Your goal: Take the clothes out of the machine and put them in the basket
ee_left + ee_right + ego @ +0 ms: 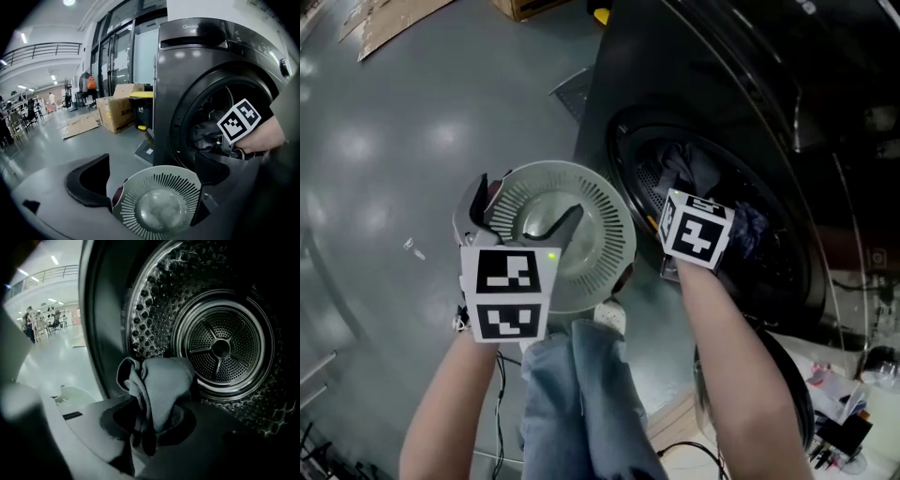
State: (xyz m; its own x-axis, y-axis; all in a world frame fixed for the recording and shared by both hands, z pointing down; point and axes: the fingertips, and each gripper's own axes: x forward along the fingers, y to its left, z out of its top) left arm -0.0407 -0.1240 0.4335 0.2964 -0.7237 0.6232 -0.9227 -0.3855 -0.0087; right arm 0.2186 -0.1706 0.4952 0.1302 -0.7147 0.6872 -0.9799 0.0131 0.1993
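The dark front-loading machine (675, 84) stands with its round opening at the right of the head view, dark clothes (689, 169) lying in the drum. My right gripper (154, 427) reaches into the drum's mouth (220, 348), shut on a bunched grey-blue garment (161, 385); its marker cube (696, 232) hides the jaws from above. The pale round slatted basket (600, 220) sits on the floor before the machine. Above it hangs my left gripper (517, 214), jaws wide apart and open, the basket (159, 185) showing between them with a dark red patch (117, 197) at its left rim.
Cardboard boxes (122, 112) and a yellow-lidded bin (140, 108) stand left of the machine. Flattened cardboard (389, 23) lies on the grey floor. My knees in jeans (581, 403) and a white shoe (612, 319) are beside the basket. Cables and clutter (853, 412) lie at the lower right.
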